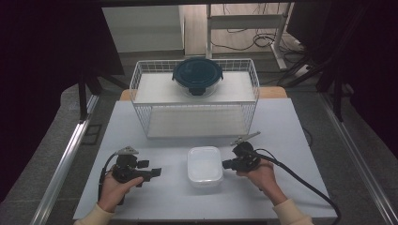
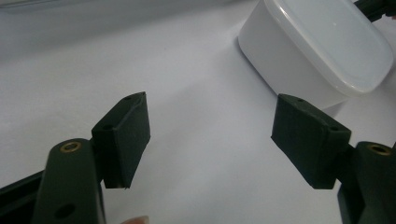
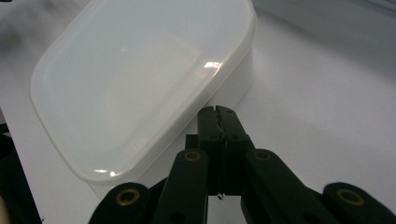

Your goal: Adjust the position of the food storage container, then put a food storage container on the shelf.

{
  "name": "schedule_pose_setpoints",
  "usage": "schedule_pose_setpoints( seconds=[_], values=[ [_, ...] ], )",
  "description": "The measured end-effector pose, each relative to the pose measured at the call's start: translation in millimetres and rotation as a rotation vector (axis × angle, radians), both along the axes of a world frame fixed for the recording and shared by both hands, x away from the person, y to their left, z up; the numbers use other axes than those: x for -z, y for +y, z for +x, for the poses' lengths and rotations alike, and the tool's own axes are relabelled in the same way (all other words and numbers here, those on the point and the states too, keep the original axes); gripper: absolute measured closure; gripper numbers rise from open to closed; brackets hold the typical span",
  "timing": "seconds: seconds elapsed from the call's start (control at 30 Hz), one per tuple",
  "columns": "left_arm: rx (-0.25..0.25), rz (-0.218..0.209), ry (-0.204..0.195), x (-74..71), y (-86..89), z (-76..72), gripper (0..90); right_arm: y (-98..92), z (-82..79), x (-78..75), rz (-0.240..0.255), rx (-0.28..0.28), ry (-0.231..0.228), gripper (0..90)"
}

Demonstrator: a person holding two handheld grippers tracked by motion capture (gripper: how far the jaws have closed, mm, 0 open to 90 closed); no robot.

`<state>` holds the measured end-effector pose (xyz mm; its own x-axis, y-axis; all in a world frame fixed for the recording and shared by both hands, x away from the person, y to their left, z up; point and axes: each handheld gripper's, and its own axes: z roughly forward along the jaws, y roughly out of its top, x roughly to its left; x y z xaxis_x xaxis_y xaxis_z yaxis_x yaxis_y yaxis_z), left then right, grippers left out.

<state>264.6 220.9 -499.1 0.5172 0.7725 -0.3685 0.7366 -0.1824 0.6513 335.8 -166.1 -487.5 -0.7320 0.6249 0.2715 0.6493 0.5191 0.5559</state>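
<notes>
A white lidded plastic box (image 1: 204,166) lies on the white table (image 1: 155,206) between my two grippers; it also shows as the box (image 2: 322,46) and the box (image 3: 135,79) in the gripper views. My right gripper (image 1: 225,164) is shut with nothing between its pads, and its tip (image 3: 218,114) sits right at the box's side wall; contact cannot be told. My left gripper (image 1: 154,172) stands open to the left of the box, apart from it, its jaws (image 2: 212,135) wide with bare table between them.
A white wire basket (image 1: 195,96) stands at the back of the table. A round glass container with a dark blue lid (image 1: 197,75) sits on the shelf inside it. Cables trail from both grippers toward the front edge.
</notes>
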Motion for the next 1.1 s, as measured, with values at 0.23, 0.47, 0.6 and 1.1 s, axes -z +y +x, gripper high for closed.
schedule_pose_setpoints(
  seconds=[0.23, 0.47, 0.6, 1.1],
  values=[
    [-0.018, -0.007, -0.012, -2.5, 1.9, -0.8, 27.2, -12.8, -2.5, -19.9, 0.011, 0.053, -0.075, 89.8],
    [-0.020, -0.012, -0.039, -8.3, -1.1, -4.7, 27.2, -26.0, -19.8, -37.4, 0.104, 0.105, -0.130, 76.5],
    [-0.020, -0.017, -0.050, -11.1, -2.6, -6.5, 27.2, -26.0, -26.6, -39.1, 0.120, 0.116, -0.148, 50.6],
    [-0.047, -0.048, -0.063, -23.2, -24.2, -2.4, 27.0, -35.9, -26.1, -41.9, 0.286, 0.209, -0.070, 27.0]
  ],
)
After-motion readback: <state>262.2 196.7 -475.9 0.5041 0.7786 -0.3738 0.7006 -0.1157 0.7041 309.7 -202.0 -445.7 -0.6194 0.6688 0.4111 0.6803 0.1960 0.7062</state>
